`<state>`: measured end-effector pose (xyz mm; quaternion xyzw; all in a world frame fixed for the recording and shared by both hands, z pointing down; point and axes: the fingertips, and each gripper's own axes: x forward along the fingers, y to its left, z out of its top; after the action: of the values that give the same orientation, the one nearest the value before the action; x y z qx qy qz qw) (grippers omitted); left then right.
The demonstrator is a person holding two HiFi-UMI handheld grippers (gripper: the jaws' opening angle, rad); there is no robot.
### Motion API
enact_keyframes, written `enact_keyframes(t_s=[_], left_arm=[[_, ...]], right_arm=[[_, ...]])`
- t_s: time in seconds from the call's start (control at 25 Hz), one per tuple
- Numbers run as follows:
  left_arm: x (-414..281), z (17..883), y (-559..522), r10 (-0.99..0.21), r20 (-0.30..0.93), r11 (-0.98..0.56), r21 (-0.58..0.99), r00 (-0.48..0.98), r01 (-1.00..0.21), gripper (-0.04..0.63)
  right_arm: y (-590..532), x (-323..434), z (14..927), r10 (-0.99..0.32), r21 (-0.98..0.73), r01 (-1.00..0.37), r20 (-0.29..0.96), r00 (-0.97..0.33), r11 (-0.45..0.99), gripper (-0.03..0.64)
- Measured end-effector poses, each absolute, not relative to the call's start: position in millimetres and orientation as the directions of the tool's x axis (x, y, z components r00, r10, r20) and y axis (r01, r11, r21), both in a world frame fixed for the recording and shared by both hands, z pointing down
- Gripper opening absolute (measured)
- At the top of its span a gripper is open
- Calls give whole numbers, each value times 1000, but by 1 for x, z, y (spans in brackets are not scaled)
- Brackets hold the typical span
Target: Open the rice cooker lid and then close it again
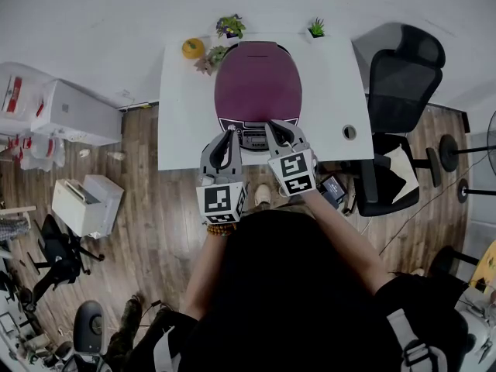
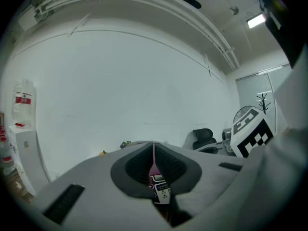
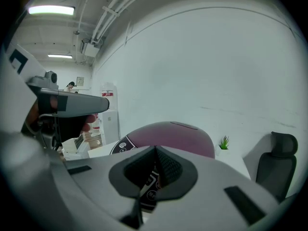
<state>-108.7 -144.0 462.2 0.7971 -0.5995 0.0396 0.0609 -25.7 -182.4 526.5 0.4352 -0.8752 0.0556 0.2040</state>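
Both claws are shut with nothing in them. On the left claw [image 1: 231,135] [image 2: 154,147] the jaws are pinched together, with only a sliver of the cooker's panel peeking through below them. The right claw [image 1: 273,126] [image 3: 155,150] looks the same, tips closed, nothing held.

The rice cooker [image 1: 258,84] [image 2: 161,189] [image 3: 174,133] is a dark maroon one with a rounded lid, and the lid is down. It sits in the middle of the white table [image 1: 182,118], with its black control panel facing the near edge.

Both arms reach forward side by side from the near edge. The right claw's tips are over the front of the cooker by the panel, angled a bit downward. Can't tell if they actually touch it. The left claw sits just beside it at the front left of the cooker, pointing roughly level.

A small green plant [image 1: 316,28] [image 3: 224,142] stands at the far right corner, and a black office chair [image 1: 403,76] is past the right edge.
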Motion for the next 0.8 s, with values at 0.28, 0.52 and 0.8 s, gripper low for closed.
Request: enact_keyframes(t_s=[0.28, 0.52, 0.8], left_arm=[[-112, 463, -142, -954, 139, -263, 48, 267, -964, 33], [-114, 463, -142, -955, 141, -256, 49, 261, -965, 34], [-109, 465, -142, -951, 145, -268, 50, 273, -962, 34]], right_arm=[[-184, -27, 533, -729, 90, -777, 427, -535, 623, 28], [-183, -31, 541, -701, 72, -764, 458, -546, 642, 29], [-183, -32, 552, -662, 47, -747, 502, -556, 663, 29]])
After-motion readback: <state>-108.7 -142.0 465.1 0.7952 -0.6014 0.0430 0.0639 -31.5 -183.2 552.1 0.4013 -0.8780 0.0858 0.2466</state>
